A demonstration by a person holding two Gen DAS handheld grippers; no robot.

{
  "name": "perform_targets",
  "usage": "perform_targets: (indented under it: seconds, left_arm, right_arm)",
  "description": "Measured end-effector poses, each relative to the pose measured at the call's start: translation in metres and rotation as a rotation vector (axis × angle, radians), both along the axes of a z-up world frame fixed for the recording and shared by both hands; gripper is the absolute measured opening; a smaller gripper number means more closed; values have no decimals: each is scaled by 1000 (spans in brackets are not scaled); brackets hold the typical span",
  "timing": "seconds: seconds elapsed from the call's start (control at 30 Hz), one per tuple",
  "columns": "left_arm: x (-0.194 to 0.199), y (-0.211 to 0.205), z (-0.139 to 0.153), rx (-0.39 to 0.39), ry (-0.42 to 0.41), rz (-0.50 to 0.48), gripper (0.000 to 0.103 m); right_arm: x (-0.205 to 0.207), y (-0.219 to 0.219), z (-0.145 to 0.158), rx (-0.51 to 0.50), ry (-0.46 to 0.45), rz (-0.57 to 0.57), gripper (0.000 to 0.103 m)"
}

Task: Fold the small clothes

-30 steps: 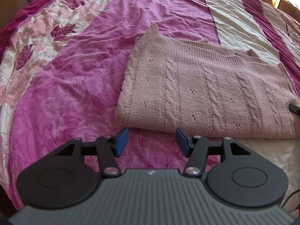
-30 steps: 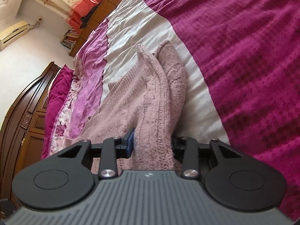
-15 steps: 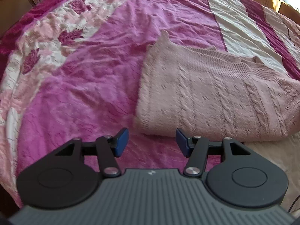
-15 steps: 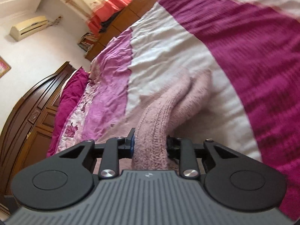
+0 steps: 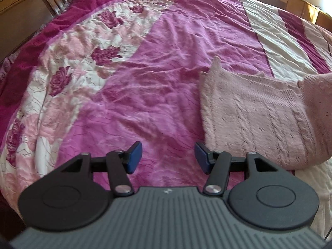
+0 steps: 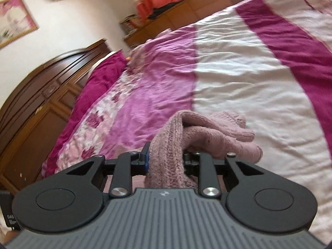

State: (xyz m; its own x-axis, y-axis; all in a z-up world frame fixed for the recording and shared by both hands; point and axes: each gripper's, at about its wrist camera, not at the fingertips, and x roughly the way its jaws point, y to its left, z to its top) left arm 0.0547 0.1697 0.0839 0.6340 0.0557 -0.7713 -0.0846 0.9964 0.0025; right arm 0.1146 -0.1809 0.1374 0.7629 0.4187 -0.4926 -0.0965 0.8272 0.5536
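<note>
Two grippers work over one pink cable-knit sweater [image 5: 259, 120], which lies on a bedspread [image 5: 157, 66] of magenta, floral and cream bands.

The left gripper [image 5: 168, 158] hangs over the magenta band just to the left of the sweater's near corner. Its blue pads [image 5: 134, 157] stand well apart with nothing between them; only wrinkled bedspread shows in the gap. The sweater's near left edge runs close beside the right-hand pad, though whether they touch cannot be told. From that edge the sweater spreads away to the right, flat on the bedspread, with its ribbed hem toward the far side. At the sweater's right end a thick fold [image 5: 317, 108] rises off the flat part and curls over it.

The right gripper [image 6: 166, 161] is clamped on a bunched edge of the sweater [image 6: 166, 157]. Its jaws have just been closing, and the knit fills the whole gap between them, pressed by the blue pad [image 6: 147, 159] on the left and the dark finger on the right. Beyond the jaws the held knit humps up and droops to the right in soft folds [image 6: 228, 132], above the cream band of the bedspread. A dark wooden headboard [image 6: 41, 95] stands beyond the sweater on the left.
</note>
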Motion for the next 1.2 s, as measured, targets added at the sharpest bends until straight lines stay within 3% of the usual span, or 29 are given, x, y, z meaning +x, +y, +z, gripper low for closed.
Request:
perform_targets:
  seconds: [0.3, 0.53, 0.77, 0.8, 0.97, 1.2]
  left_arm:
    - [-2, 26, 2, -28, -19, 30, 57]
    - [-3, 40, 2, -40, -30, 47, 57]
    - [0, 42, 1, -45, -35, 44, 57]
    - [0, 41, 1, -46, -36, 42, 57]
    - [4, 32, 4, -58, -54, 12, 57]
    - [9, 7, 14, -76, -107, -69, 57]
  right_arm:
    - [31, 112, 12, -125, -3, 176, 28]
    - [41, 188, -25, -243, 69, 309, 28]
    - [41, 232, -60, -342, 96, 387, 30]
    - [41, 233, -62, -344, 97, 387, 30]
    - [37, 225, -59, -254, 106, 367, 51]
    - [0, 198, -42, -133, 79, 311, 55]
